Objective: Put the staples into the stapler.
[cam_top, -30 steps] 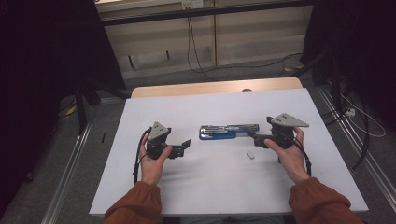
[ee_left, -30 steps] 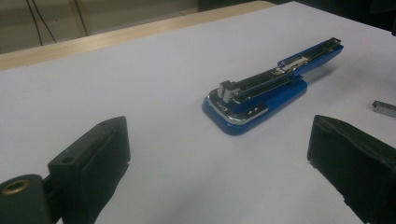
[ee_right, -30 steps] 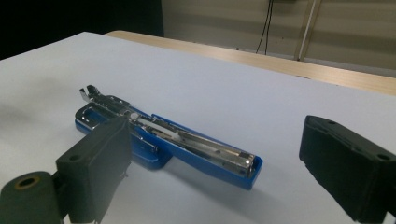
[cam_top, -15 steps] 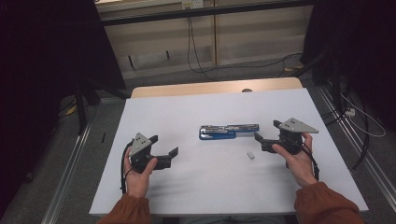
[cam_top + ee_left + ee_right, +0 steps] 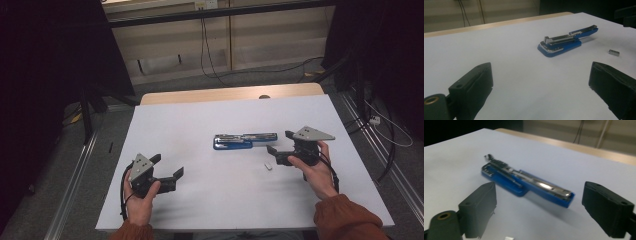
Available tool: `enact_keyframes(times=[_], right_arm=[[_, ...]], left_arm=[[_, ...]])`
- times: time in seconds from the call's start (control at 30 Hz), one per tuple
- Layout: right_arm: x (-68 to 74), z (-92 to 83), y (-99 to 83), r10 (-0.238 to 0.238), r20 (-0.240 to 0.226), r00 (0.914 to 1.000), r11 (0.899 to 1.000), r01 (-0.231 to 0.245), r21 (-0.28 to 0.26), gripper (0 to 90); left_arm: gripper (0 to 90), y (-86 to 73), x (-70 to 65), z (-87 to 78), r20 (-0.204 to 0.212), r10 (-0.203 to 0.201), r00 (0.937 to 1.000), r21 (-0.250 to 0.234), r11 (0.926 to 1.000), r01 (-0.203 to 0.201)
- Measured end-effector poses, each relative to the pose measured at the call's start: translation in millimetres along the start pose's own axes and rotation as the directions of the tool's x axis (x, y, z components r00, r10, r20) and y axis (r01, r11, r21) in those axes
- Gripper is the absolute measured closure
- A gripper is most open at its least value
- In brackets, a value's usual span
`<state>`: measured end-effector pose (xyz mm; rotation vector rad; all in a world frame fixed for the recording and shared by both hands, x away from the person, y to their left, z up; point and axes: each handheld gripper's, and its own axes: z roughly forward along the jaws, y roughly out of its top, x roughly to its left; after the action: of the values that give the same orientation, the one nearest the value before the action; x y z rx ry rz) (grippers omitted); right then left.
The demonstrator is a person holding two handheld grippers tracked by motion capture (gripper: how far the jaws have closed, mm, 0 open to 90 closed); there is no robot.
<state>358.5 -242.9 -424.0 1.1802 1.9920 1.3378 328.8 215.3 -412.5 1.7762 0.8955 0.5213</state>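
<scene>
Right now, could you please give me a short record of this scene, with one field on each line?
surface: white table top
main object: blue stapler, swung open and lying flat near the middle
small object: strip of staples, lying apart from the stapler, on its near side
left gripper: jaws open, nothing between them, well to the left of the stapler
right gripper: jaws open, nothing held, pointing at the stapler's right end
contact: neither gripper touches the stapler
</scene>
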Motion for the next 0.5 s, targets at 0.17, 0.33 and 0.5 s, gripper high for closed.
enact_keyframes(times=[0.17, 0.33, 0.5], right_arm=[[3.9, 1.7, 1.0, 0.004, -0.017, 0.9999, 0.998, -0.002, 0.068, 12.2], [3.3, 3.6, 2.8, 0.022, -0.048, 0.9986, 0.994, -0.017, 0.109, 12.2], [1.6, 5.7, 7.9, 0.045, -0.076, 0.9961, 0.980, -0.030, 0.198, 11.3]], left_arm=[[5.6, -6.6, -4.0, -7.3, 0.012, -0.014, 0.9998, 0.041, 0.9991, 0.013], [5.4, -6.4, -6.6, -9.3, 0.006, -0.001, 1.0000, 0.039, 0.9993, 0.000], [5.5, -7.2, -3.6, -3.9, -0.002, -0.024, 0.9997, 0.048, 0.9985, 0.024]])
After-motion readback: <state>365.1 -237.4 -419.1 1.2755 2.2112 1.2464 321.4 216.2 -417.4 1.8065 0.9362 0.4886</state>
